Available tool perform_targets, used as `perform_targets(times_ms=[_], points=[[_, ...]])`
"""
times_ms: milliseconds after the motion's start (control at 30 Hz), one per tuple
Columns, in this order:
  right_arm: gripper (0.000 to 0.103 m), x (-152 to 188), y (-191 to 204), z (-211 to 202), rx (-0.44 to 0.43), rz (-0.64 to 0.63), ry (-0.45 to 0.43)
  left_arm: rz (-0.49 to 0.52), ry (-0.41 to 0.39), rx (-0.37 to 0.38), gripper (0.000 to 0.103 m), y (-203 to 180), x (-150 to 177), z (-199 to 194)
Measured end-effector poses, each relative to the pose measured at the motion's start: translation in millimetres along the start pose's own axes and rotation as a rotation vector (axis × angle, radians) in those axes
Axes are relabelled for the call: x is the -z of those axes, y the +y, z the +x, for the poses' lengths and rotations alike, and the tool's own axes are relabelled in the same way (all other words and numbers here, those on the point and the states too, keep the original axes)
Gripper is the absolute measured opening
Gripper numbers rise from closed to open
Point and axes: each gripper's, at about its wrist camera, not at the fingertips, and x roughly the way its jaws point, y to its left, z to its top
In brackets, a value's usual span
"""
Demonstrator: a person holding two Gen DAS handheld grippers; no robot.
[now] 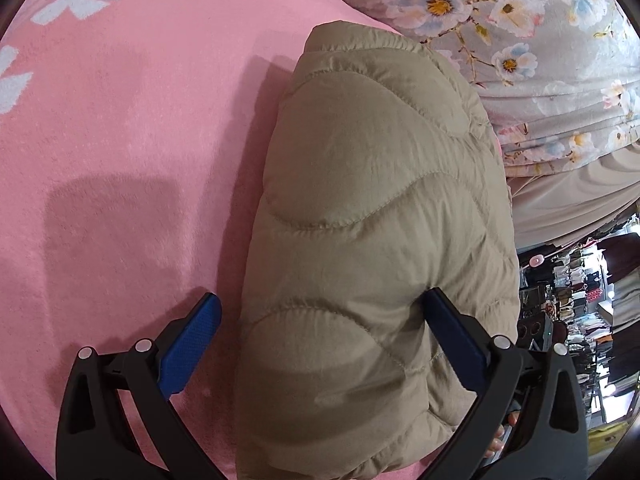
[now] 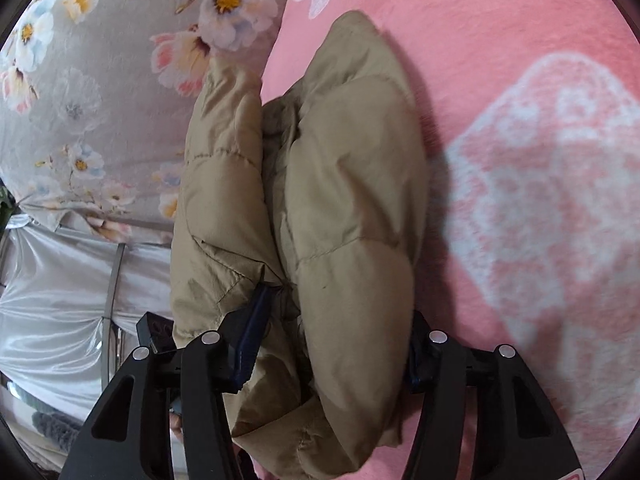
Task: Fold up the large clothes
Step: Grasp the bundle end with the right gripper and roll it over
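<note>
My right gripper (image 2: 332, 344) clamps the folded, quilted beige puffer jacket (image 1: 372, 208) at the pink fleece blanket's (image 1: 120, 140) edge; left gripper (image 1: 320, 320) spread wide. Next: press flat.

Pink blanket (image 1: 120, 140); floral grey bedding (image 1: 560, 60) beside it.

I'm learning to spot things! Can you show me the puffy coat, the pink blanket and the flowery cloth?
puffy coat (image 1: 376, 208): left wrist view, middle of its quilted top.
pink blanket (image 1: 132, 128): left wrist view, bare plain area.
flowery cloth (image 2: 100, 92): right wrist view, grey part between blossoms.
</note>
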Motion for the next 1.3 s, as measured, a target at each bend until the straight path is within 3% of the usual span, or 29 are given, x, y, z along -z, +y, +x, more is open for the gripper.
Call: perform_targets(times_ms=[233, 333, 400, 500, 567, 800, 1000, 1167, 1300], points=[[0.060, 0, 12, 24, 0.001, -0.043, 0.002, -0.014, 0.003, 0.055, 0.098, -3, -1, 14], [0.043, -1, 17, 29, -0.030, -0.059, -0.007, 0.024, -0.023, 0.041, 0.098, -10, -2, 13], [0.027, 0, 30, 28, -0.026, -0.109, -0.026, 0.062, -0.053, 0.022, 0.090, -16, -3, 8], [0.020, -2, 54, 22, -0.042, -0.201, -0.078, 0.141, -0.102, 0.012, 0.070, -28, -7, -8], [0.018, -4, 70, 18, -0.078, -0.249, -0.112, 0.171, -0.130, 0.042, 0.064, -33, -14, -18], [0.017, -11, 153, 7, -0.136, -0.494, -0.226, 0.304, -0.265, 0.065, 0.053, -65, -35, -60], [0.017, -26, 199, 14, -0.223, -0.588, -0.268, 0.395, -0.404, 0.088, 0.052, -78, -58, -95], [0.017, -38, 230, 40, -0.275, -0.649, -0.286, 0.464, -0.522, 0.056, 0.052, -74, -84, -116], [0.017, -46, 252, 68, -0.291, -0.692, -0.285, 0.485, -0.573, 0.025, 0.052, -68, -107, -124]])
